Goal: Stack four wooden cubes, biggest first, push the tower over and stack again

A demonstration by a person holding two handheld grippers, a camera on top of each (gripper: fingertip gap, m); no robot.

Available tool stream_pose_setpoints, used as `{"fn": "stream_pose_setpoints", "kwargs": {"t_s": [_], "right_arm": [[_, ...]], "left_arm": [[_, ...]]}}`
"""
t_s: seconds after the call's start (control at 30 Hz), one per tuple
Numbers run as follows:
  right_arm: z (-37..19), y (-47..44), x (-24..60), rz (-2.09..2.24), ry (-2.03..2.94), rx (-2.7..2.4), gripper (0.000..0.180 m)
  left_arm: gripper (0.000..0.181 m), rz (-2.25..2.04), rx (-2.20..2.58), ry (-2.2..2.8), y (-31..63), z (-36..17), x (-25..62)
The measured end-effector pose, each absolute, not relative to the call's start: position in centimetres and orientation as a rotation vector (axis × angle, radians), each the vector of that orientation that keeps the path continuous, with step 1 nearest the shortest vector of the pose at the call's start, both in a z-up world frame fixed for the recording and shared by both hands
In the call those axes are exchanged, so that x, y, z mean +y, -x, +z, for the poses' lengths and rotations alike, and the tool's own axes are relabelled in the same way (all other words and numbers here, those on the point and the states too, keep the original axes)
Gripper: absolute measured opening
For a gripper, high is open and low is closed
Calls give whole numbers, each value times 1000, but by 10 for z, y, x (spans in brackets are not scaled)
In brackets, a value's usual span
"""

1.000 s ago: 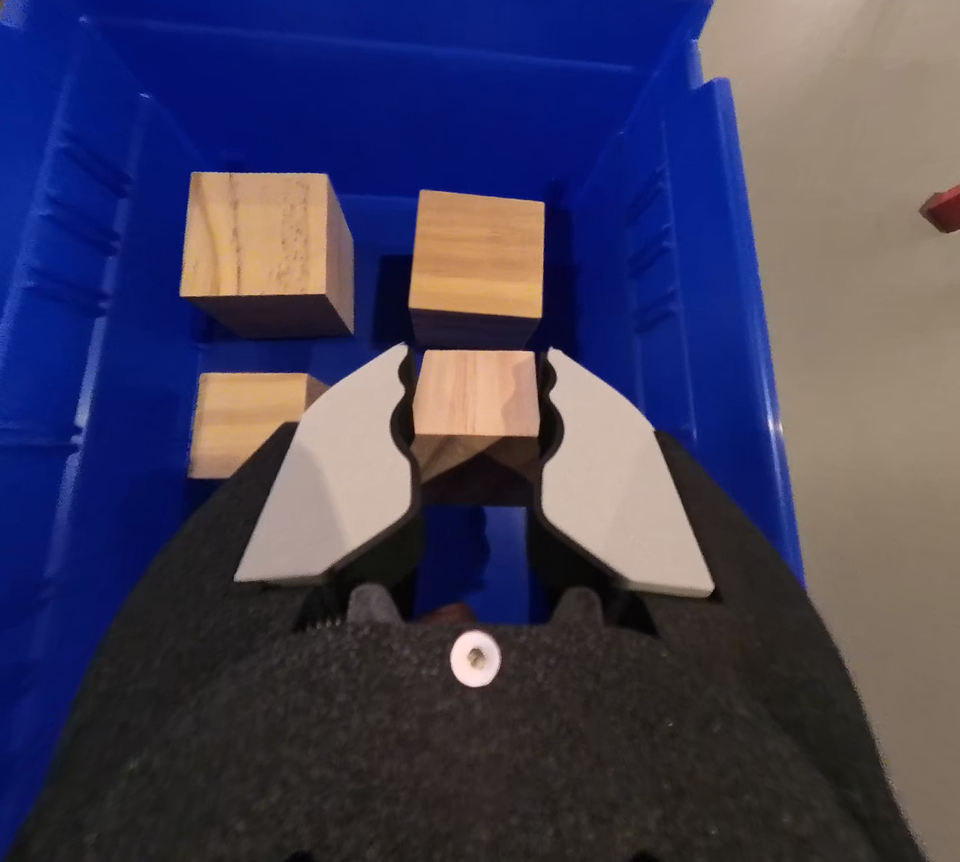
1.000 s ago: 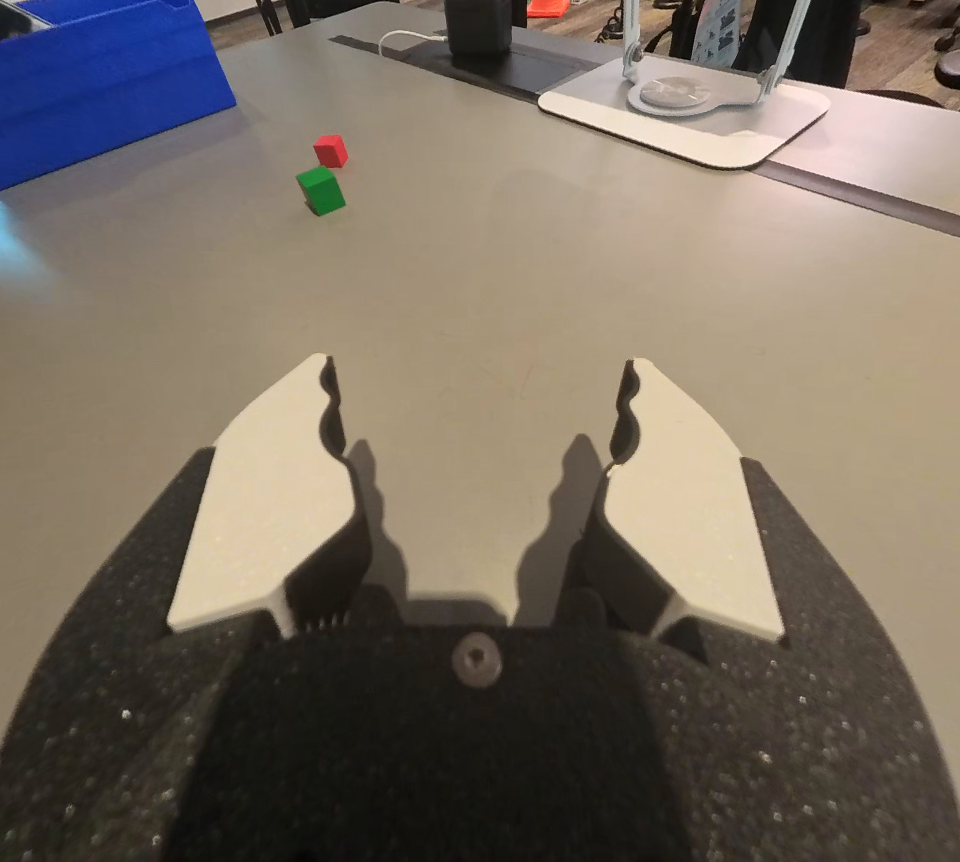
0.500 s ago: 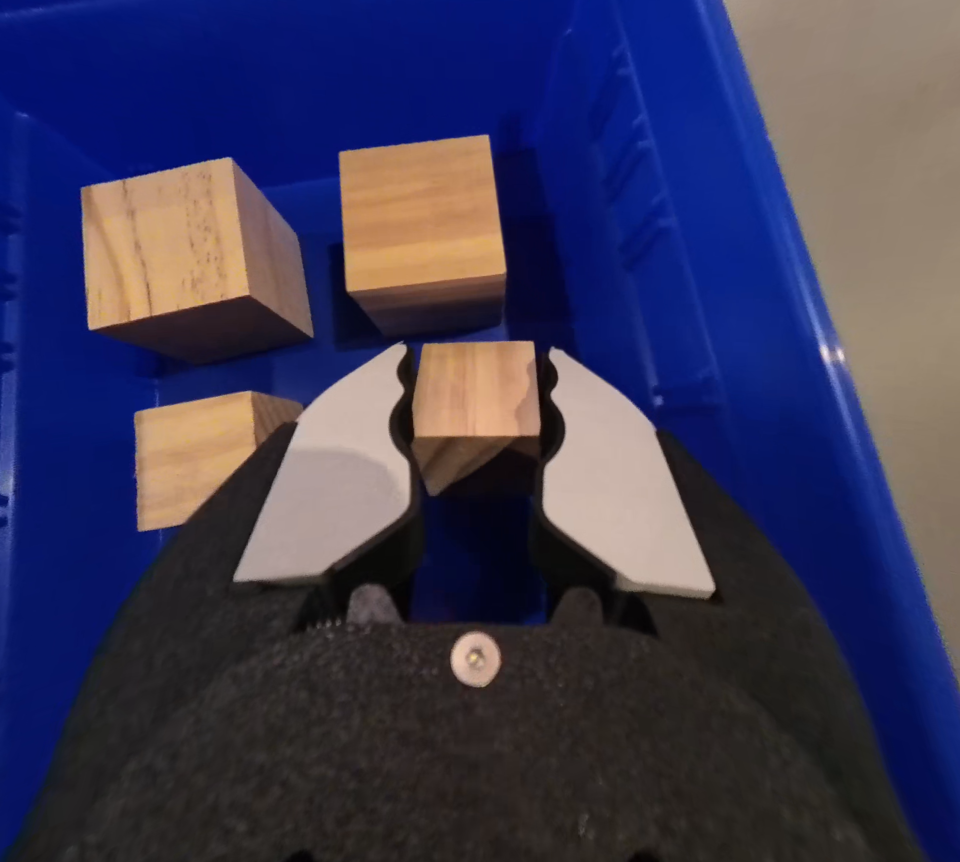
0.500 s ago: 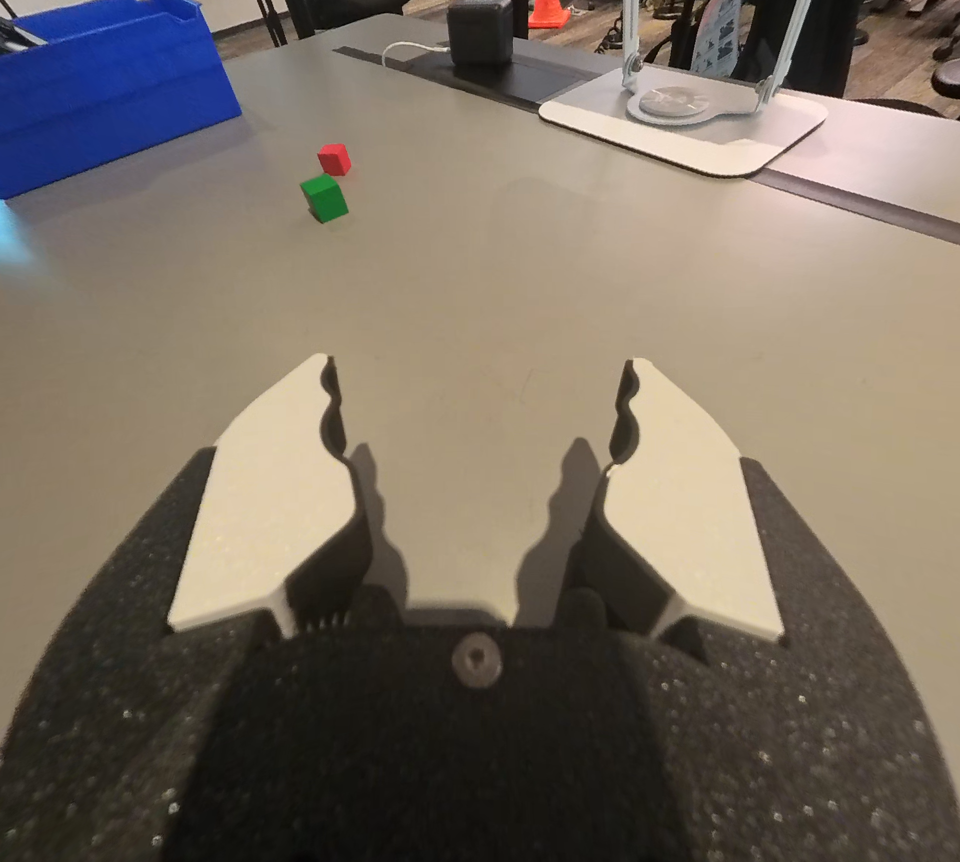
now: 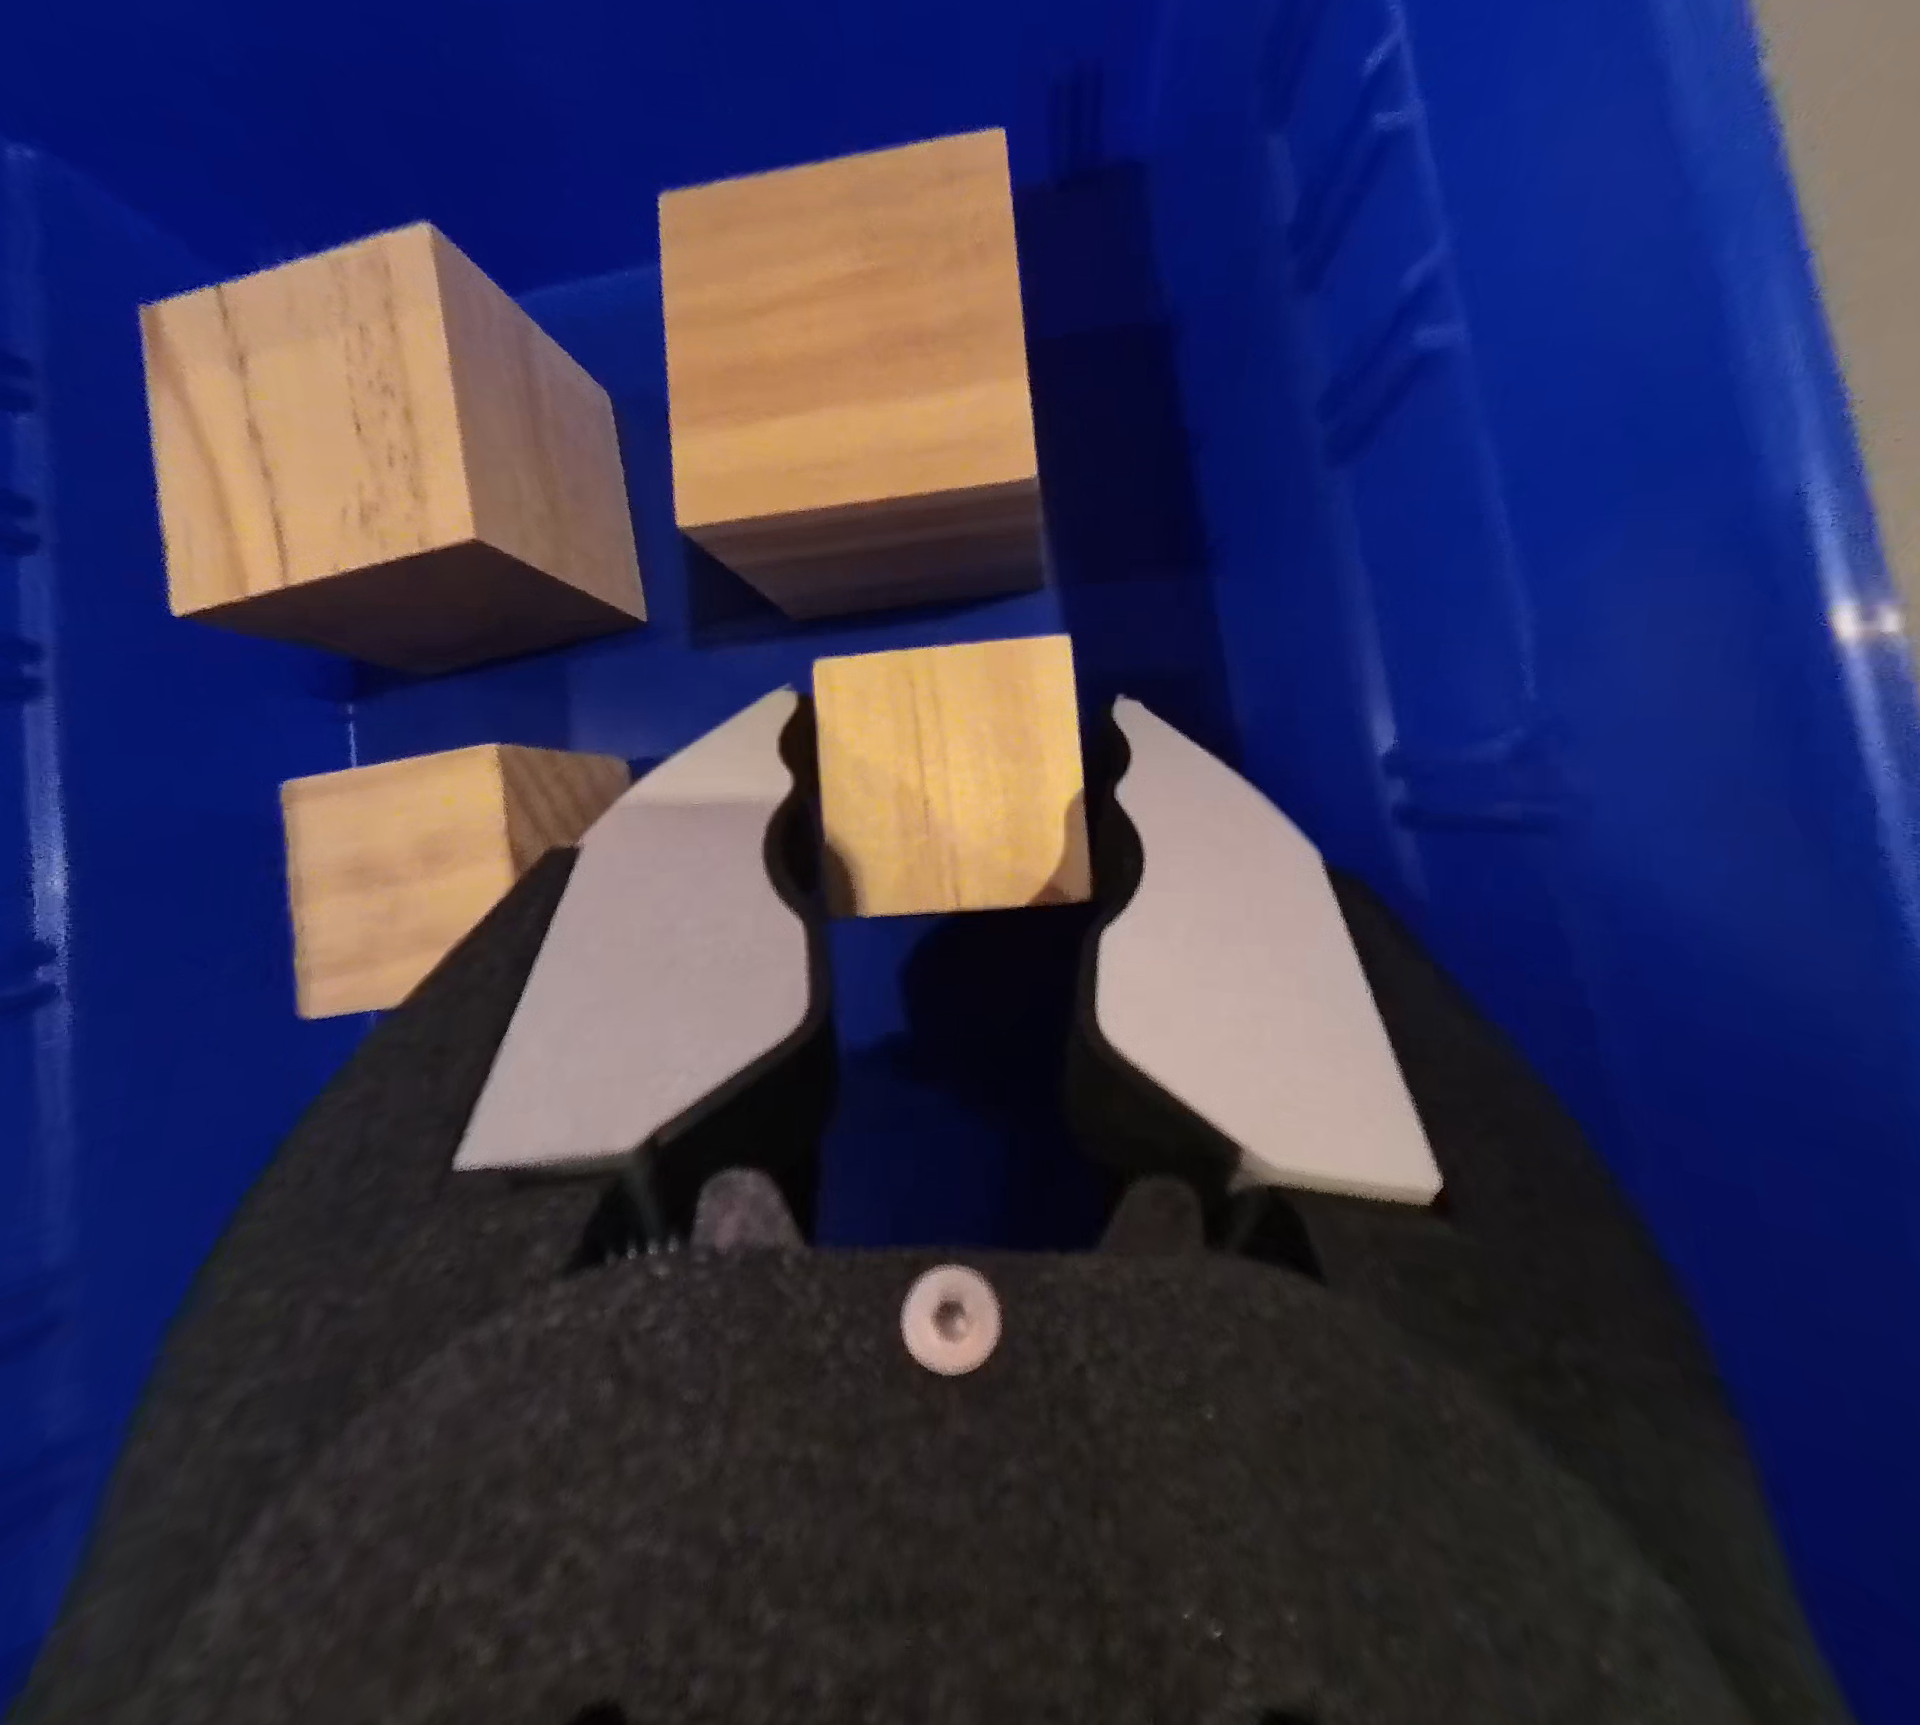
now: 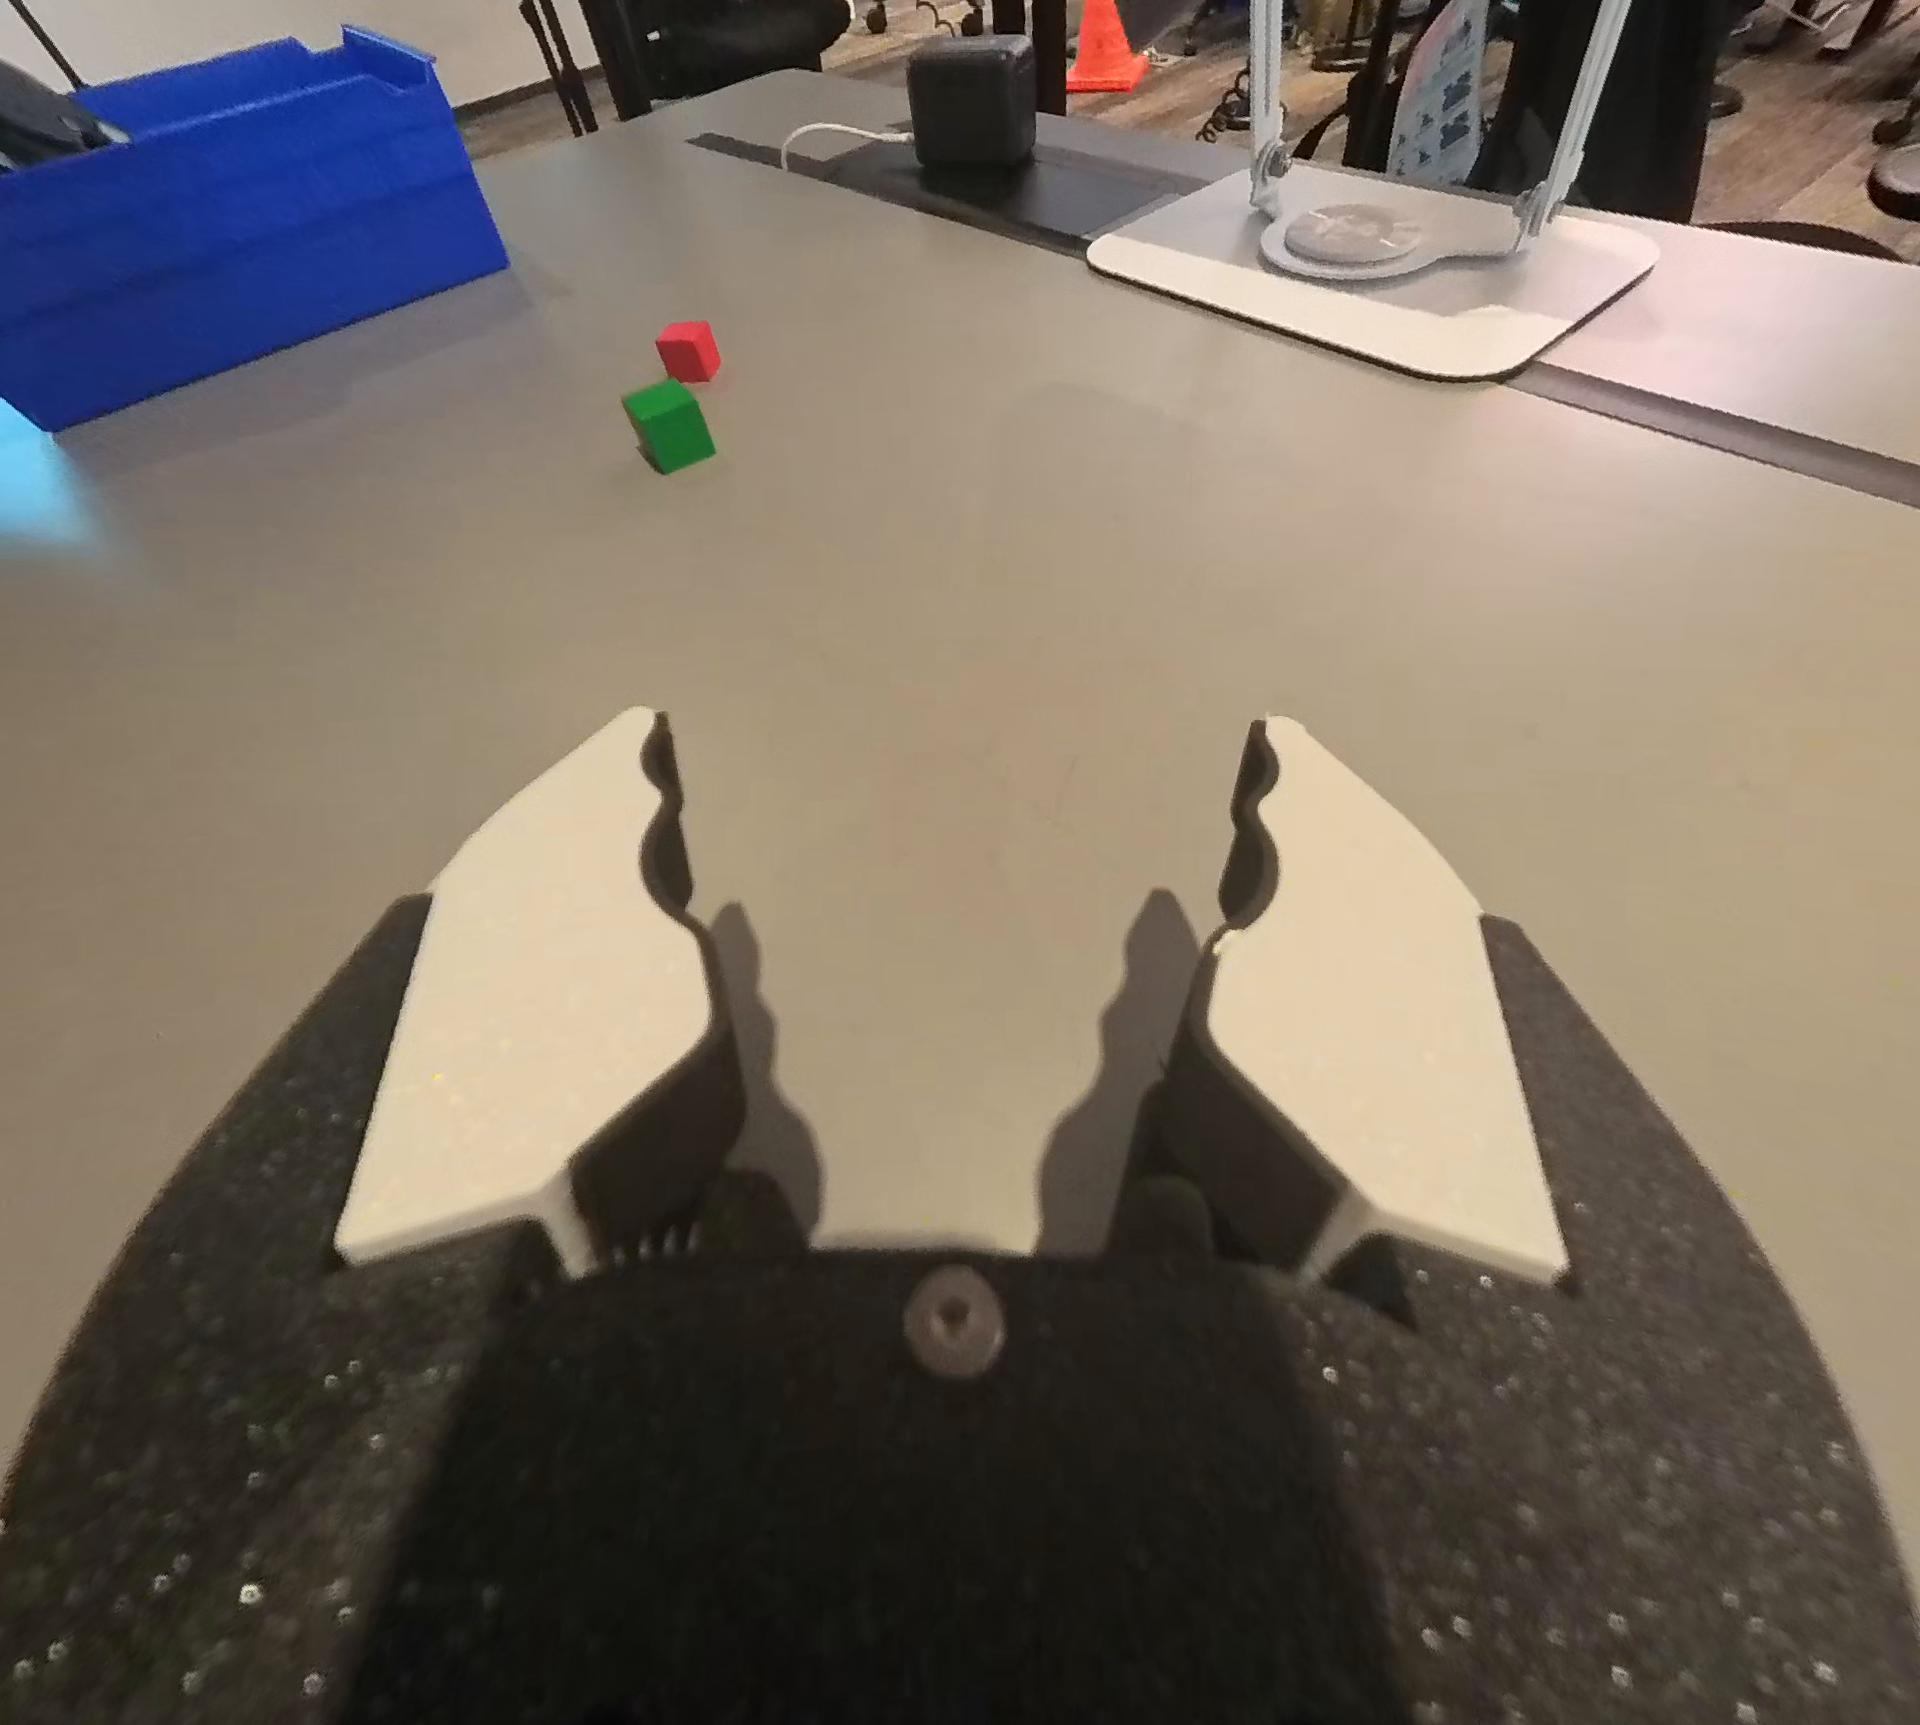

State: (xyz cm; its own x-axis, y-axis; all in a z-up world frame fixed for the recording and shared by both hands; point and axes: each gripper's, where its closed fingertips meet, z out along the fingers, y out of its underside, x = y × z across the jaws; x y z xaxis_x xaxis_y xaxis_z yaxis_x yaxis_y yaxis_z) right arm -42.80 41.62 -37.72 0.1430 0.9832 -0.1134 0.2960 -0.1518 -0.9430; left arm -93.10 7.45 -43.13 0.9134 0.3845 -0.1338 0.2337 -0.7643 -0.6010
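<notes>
Left gripper (image 5: pixel 951 776) inside blue bin (image 5: pixel 1455 428), by its right wall. Jaws slightly parted around small cube (image 5: pixel 951 776), gaps both sides; no grip. Three more cubes (image 5: pixel 847 356) on bin floor. Right gripper (image 6: pixel 961 802) wide open, empty, over table (image 6: pixel 1039 553). Judged: cubes binned, no tower standing; next, withdraw.

Left gripper (image 5: pixel 951 719): black foam body, two pale grey fingers (image 5: pixel 665 937) with scalloped inner edges, pitched steeply down. Jaws part-open, narrow gaps on both sides of what sits between the tips, no visible clamp. Right gripper (image 6: pixel 961 725): same black foam body, off-white fingers (image 6: pixel 551 989), held low and level, pointing far. Jaws spread wide, nothing between them.
</notes>
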Motion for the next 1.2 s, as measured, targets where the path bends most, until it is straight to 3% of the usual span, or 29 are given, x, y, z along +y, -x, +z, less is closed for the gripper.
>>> {"fn": "stream_pose_setpoints", "kwargs": {"t_s": [0.13,0.27,0.5,0.67,0.77,0.93,1.2], "right_arm": [[-377,429,416,1050,1595,-1271,101],[-376,428,416,1052,1589,-1270,102],[-374,427,416,1046,1581,-1269,102],[-374,427,417,1054,1581,-1263,102],[-374,426,416,1062,1580,-1261,102],[-375,426,415,1062,1575,-1272,102],[-376,428,410,1057,1564,-1303,102]], "left_arm": [[57,341,-431,2455,933,-422,75],[73,370,-462,2422,941,-399,63],[84,461,-451,2159,952,-266,41],[74,297,16,2000,853,-193,114],[73,97,366,2026,771,-209,166],[79,-115,881,2095,679,-279,226],[69,-243,1189,2161,648,-362,290]]}}
